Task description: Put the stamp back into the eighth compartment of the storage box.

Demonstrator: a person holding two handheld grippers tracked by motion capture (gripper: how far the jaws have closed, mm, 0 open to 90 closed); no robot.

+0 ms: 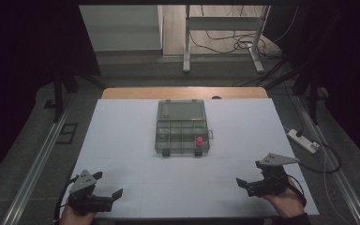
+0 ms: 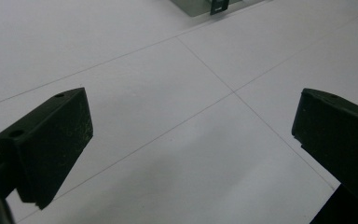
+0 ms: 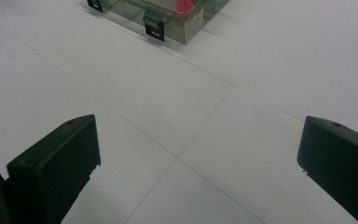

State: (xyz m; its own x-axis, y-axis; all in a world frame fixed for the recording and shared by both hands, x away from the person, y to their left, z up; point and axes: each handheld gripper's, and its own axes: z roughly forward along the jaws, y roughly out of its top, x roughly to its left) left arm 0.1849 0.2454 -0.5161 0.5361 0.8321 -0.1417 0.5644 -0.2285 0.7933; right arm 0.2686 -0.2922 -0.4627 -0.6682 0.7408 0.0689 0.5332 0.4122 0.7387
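Note:
A clear compartment box [image 1: 182, 133] lies open in the middle of the white table [image 1: 122, 136], its lid folded back toward the far side. A small pink piece [image 1: 199, 140] stands in its near right compartment; the right gripper view shows that pink piece [image 3: 183, 5] behind the box's black latch [image 3: 154, 29]. My left gripper [image 1: 108, 185] rests open near the front left corner, with nothing between its jaws. Near the front right, my right gripper [image 1: 243, 183] is open too and holds nothing. In both gripper views, bare table lies between the jaws.
A white power strip [image 1: 303, 140] with a cable lies on the floor to the right of the table. A metal desk frame [image 1: 222, 33] and loose cables stand beyond the far edge. Rails run along both sides of the table.

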